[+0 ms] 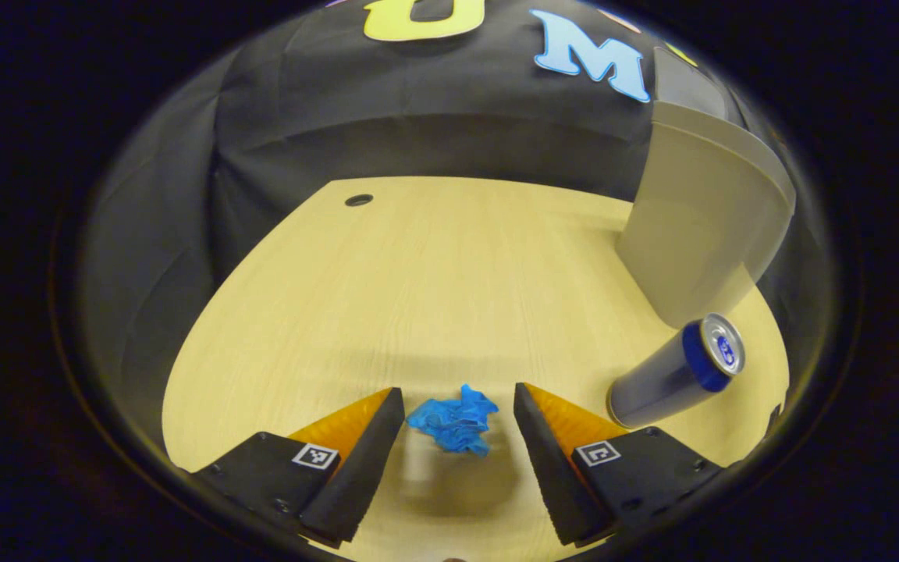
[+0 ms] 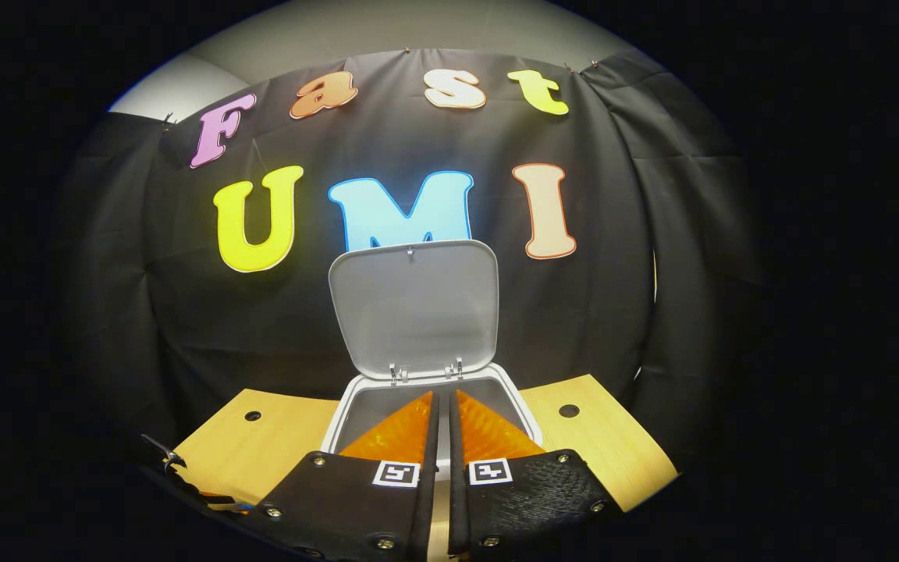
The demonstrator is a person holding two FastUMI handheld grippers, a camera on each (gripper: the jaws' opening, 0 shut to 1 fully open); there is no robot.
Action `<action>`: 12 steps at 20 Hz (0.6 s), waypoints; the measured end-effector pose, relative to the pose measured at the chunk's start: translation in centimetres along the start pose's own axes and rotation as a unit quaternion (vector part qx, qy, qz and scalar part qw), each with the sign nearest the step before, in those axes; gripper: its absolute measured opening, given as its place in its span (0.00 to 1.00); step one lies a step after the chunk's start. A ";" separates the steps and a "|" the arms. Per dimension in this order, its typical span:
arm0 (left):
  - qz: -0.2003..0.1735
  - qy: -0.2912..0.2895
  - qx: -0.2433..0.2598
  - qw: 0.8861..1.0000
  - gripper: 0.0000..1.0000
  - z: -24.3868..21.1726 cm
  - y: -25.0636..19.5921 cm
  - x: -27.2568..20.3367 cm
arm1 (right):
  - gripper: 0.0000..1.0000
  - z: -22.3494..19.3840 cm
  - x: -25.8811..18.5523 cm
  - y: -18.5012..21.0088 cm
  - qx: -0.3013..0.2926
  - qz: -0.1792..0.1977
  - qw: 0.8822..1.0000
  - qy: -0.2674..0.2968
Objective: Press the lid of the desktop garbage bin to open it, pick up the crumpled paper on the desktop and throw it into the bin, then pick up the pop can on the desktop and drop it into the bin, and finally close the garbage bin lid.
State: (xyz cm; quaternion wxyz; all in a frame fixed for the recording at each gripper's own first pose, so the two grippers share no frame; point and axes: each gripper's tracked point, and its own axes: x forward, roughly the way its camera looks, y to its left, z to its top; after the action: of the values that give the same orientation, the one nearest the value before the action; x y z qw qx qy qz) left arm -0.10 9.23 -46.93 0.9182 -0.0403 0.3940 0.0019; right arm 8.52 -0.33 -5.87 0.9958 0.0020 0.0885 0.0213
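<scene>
On the pale wooden bench [image 1: 434, 273] the crumpled blue paper [image 1: 453, 421] lies between the spread left tongs [image 1: 459, 414], which might nudge it away while closing, while the right tongs [image 2: 443, 406] are pressed together empty.

No readable text for you, only square coded markers [image 1: 315, 456] on the gripper fingers, pop can [image 1: 672, 378] label illegible.

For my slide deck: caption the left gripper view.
Open left gripper brackets the blue crumpled paper on the wooden table; the can stands beside the bin.
</scene>
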 end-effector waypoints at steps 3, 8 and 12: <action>-0.010 0.014 -0.009 1.000 1.00 -1.2 -0.1 0.7 | 0.09 -0.2 0.3 0.1 0.001 -0.001 1.000 0.009; 0.007 0.029 0.012 0.999 1.00 -2.7 0.2 1.1 | 0.09 -0.6 0.5 0.6 0.000 0.002 1.000 0.014; 0.027 0.025 0.023 0.999 1.00 -2.6 -0.1 1.7 | 0.09 -0.8 0.2 0.7 -0.006 0.001 1.000 0.016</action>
State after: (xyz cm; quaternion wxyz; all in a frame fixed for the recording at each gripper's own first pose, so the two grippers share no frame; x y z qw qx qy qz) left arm -0.81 8.93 -49.89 0.9084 -0.0090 0.4176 0.0164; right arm 8.57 0.34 -6.65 0.9943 -0.0043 0.1039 0.0224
